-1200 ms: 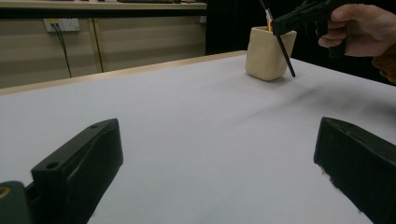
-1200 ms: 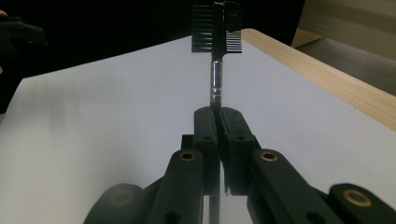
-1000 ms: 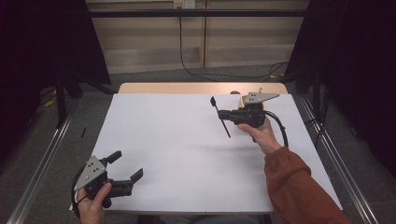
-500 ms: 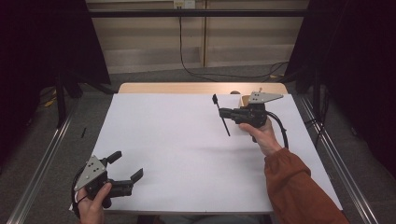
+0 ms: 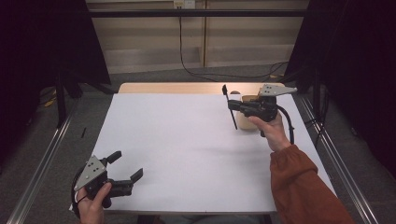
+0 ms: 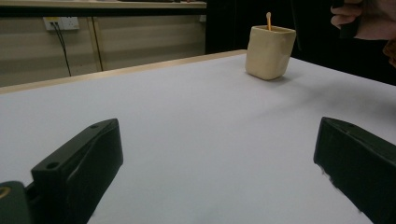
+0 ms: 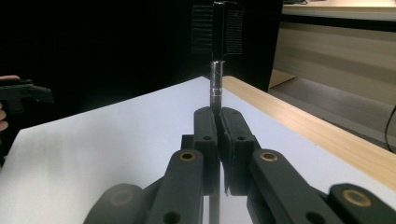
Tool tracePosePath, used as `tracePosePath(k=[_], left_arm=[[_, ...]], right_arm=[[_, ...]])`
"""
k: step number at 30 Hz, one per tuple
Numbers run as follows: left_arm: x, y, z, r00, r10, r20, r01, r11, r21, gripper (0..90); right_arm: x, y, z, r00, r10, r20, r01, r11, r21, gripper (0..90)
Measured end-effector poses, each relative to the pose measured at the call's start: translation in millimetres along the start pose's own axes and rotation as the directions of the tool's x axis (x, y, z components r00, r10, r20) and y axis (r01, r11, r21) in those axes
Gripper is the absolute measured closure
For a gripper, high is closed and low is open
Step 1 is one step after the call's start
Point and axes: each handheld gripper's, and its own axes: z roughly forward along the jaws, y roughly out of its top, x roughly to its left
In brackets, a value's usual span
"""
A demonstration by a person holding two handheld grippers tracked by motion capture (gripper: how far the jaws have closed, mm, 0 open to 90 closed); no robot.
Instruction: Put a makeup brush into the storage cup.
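Note:
My right gripper (image 5: 236, 107) is shut on a thin black comb-brush tool (image 5: 229, 103), held above the table's far right part. In the right gripper view the jaws (image 7: 218, 122) pinch its handle, and the combed head (image 7: 218, 29) stands upright above them. A beige cup (image 6: 270, 52) with a wooden stick (image 6: 269, 19) in it stands just behind that hand, partly hidden in the high view (image 5: 246, 125). My left gripper (image 5: 126, 166) rests open at the near left corner, nothing between its jaws (image 6: 222, 140).
A white sheet (image 5: 187, 144) covers the table, with a bare wooden strip (image 5: 168, 87) along the far edge. Metal rails (image 5: 44, 154) run along both sides. A cable (image 5: 187, 51) hangs down the back wall.
My right hand has lifted the comb-brush tool and carried it a little right and toward the far edge. The left gripper has stayed put.

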Motion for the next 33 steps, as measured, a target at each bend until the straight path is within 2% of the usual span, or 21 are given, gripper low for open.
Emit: tracePosePath(k=[12,17,25,33], left_arm=[[0.1,0.3,-0.7,1.0,0.005,-0.002,-0.005,1.0,-0.002,1.3],[-0.2,0.2,-0.5,1.0,0.003,-0.001,-0.003,1.0,-0.001,1.3],[0.0,0.3,-0.4,1.0,0.007,0.001,-0.007,1.0,0.0,1.2],[-0.2,0.3,-0.1,1.0,0.003,0.0,-0.003,1.0,-0.001,1.3]], right_arm=[[-10.6,10.8,-12.8,0.9977,-0.018,0.065,0.019,1.0,-0.017,85.9],[-16.8,11.9,-14.5,0.997,0.0,0.078,0.004,0.999,-0.041,85.9],[-22.4,28.4,-19.9,0.9946,-0.01,0.103,0.017,0.997,-0.071,85.9],[-34.1,44.7,-26.8,0.9886,0.001,0.151,0.013,0.996,-0.092,85.9]])
